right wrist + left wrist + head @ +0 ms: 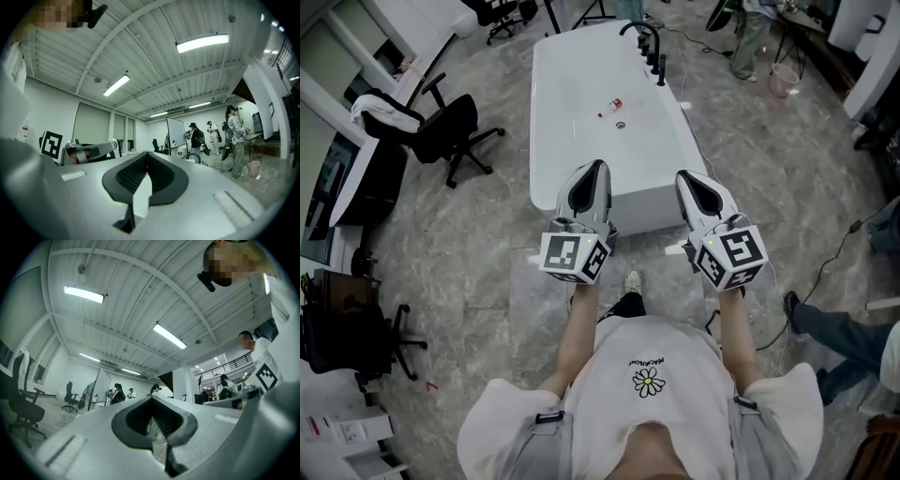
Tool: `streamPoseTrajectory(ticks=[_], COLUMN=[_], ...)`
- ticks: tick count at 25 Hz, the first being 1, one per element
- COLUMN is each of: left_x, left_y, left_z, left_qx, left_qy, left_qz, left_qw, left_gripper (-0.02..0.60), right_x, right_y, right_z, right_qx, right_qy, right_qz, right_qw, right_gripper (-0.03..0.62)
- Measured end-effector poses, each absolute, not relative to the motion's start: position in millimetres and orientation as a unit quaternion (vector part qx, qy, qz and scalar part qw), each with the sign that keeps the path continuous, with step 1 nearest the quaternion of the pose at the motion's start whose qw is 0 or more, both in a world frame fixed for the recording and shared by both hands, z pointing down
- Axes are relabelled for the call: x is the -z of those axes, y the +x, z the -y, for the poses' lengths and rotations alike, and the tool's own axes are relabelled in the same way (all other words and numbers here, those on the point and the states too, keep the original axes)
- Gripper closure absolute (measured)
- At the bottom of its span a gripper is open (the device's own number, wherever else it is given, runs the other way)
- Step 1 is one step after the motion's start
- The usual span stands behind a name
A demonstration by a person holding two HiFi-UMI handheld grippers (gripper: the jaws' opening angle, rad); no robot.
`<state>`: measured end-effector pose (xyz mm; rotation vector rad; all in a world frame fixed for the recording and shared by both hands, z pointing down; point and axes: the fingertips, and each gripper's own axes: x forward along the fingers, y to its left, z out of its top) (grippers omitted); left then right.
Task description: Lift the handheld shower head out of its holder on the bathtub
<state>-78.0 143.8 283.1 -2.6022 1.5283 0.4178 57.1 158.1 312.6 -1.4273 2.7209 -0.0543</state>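
A white bathtub [581, 112] stands lengthwise ahead of me in the head view. At its far right rim are the black tap fittings with the handheld shower head [651, 47], too small to make out singly. My left gripper [598, 169] and right gripper [686, 176] are side by side over the tub's near end, far from the fittings. Both point forward, jaws together and nothing between them. In the left gripper view the left gripper [152, 398] has its tips meeting against the room and ceiling. The right gripper [146, 153] looks the same in its own view.
A small red-and-white item [615, 103] and the drain [620, 124] lie in the tub. A black office chair [450, 131] stands to the tub's left. A person [750, 37] and a pink bucket [784, 80] are beyond its far right. Someone's legs [834, 328] and cables are at right.
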Motion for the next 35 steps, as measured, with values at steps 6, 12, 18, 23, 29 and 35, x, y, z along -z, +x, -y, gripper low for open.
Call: streamPoseTrajectory(ticks=[6, 12, 18, 23, 29, 35], left_x=[-266, -269, -275, -283, -284, -278], left_y=[-116, -133, -128, -135, -113, -61], left_z=[-36, 35, 70, 107, 180, 244], left_qx=[-0.144, -0.141, -0.135, -0.124, -0.120, -0.120], left_qy=[-0.860, -0.866, -0.866, -0.858, -0.853, -0.858], left_qz=[-0.488, -0.478, -0.481, -0.498, -0.508, -0.498], left_qw=[0.043, 0.023, 0.010, 0.016, 0.020, 0.031], left_gripper=[0.581, 0.581, 0.581, 0.581, 0.581, 0.581], right_x=[-295, -297, -307, -313, -317, -318], right_y=[27, 18, 30, 26, 59, 116], right_z=[-50, 11, 56, 107, 177, 244], right_qx=[0.008, 0.010, 0.026, 0.027, 0.030, 0.035], right_qy=[-0.487, -0.514, -0.520, -0.509, -0.510, -0.515], right_qz=[-0.873, -0.857, -0.854, -0.860, -0.860, -0.856], right_qw=[0.033, 0.021, 0.011, 0.014, 0.018, 0.021], right_gripper=[0.568, 0.568, 0.568, 0.568, 0.568, 0.566])
